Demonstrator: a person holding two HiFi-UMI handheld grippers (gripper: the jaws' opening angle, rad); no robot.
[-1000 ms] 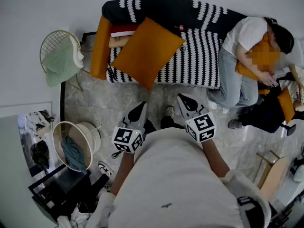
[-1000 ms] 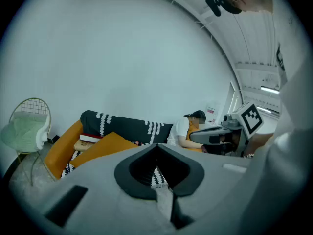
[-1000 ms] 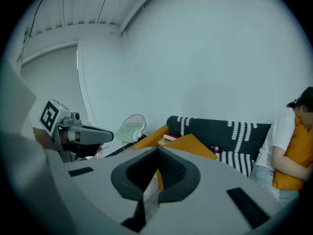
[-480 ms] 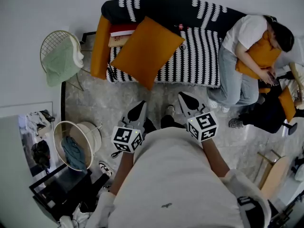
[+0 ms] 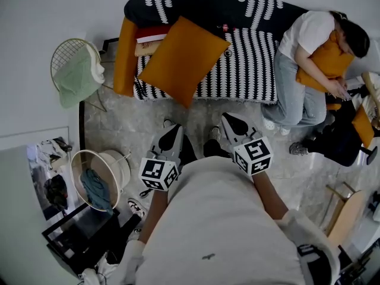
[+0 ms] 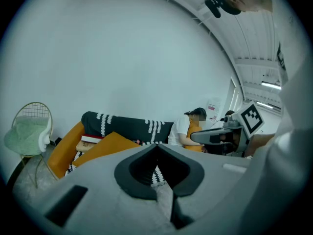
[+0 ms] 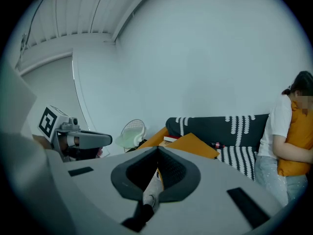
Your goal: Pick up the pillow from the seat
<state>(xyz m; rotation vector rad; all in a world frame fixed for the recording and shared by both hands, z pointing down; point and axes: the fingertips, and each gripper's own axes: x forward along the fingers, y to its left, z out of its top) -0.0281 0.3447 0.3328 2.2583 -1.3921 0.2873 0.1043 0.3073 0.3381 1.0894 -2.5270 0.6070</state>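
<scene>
left gripper (image 5: 172,138), right gripper (image 5: 232,124): unmoved, jaws pressed together, empty | square orange fabric pillow (image 5: 183,60) untouched on striped sofa (image 5: 252,64) (approach pending)

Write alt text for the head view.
A large orange pillow lies on a black-and-white striped sofa, apart from the left hand-held gripper and right hand-held gripper, both shut and empty. A person sits at the sofa's right end hugging another cushion.
</scene>
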